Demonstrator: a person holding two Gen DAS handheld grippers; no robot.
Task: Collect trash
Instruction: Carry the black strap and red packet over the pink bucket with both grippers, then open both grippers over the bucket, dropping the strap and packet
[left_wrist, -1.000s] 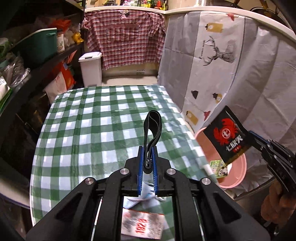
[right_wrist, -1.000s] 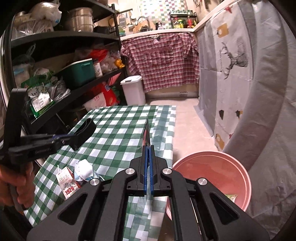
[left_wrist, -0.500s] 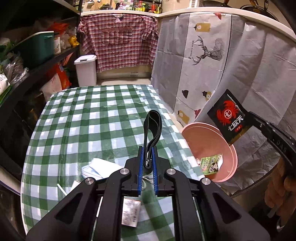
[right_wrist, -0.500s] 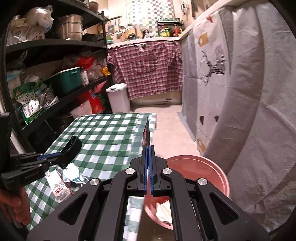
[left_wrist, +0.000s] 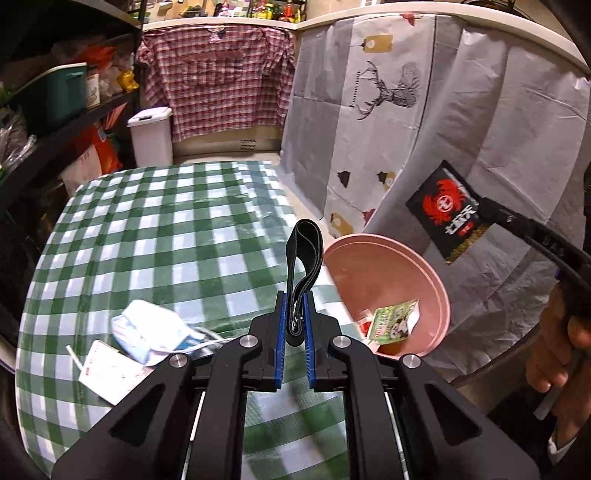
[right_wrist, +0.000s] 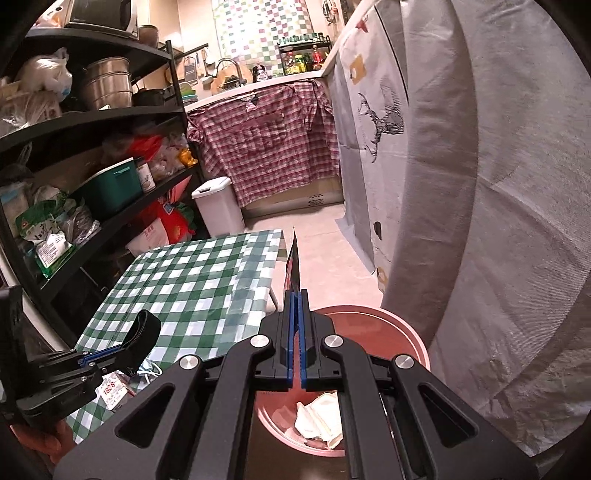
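Note:
My left gripper (left_wrist: 294, 314) is shut on a black strap loop (left_wrist: 303, 258) and holds it above the checked table's right edge. It also shows in the right wrist view (right_wrist: 110, 354). My right gripper (right_wrist: 294, 306) is shut on a black snack packet with a red crab print (left_wrist: 445, 210), seen edge-on in the right wrist view (right_wrist: 293, 266), above the pink basin (left_wrist: 436, 280). The basin (right_wrist: 406, 339) holds a green wrapper (left_wrist: 393, 325) and crumpled white paper (right_wrist: 319, 417). A blue face mask (left_wrist: 151, 328) and a small carton (left_wrist: 107, 376) lie on the table.
The green checked table (left_wrist: 166, 229) stands left of the basin. Dark shelves (right_wrist: 92, 177) full of goods line the left side. A white bin (right_wrist: 218, 206) stands at the back. A grey deer-print cloth (left_wrist: 369, 110) hangs on the right.
Both grippers have pulled back and risen. The right gripper with the packet has moved from beside the table to above the basin. The mask and carton have come into the left view.

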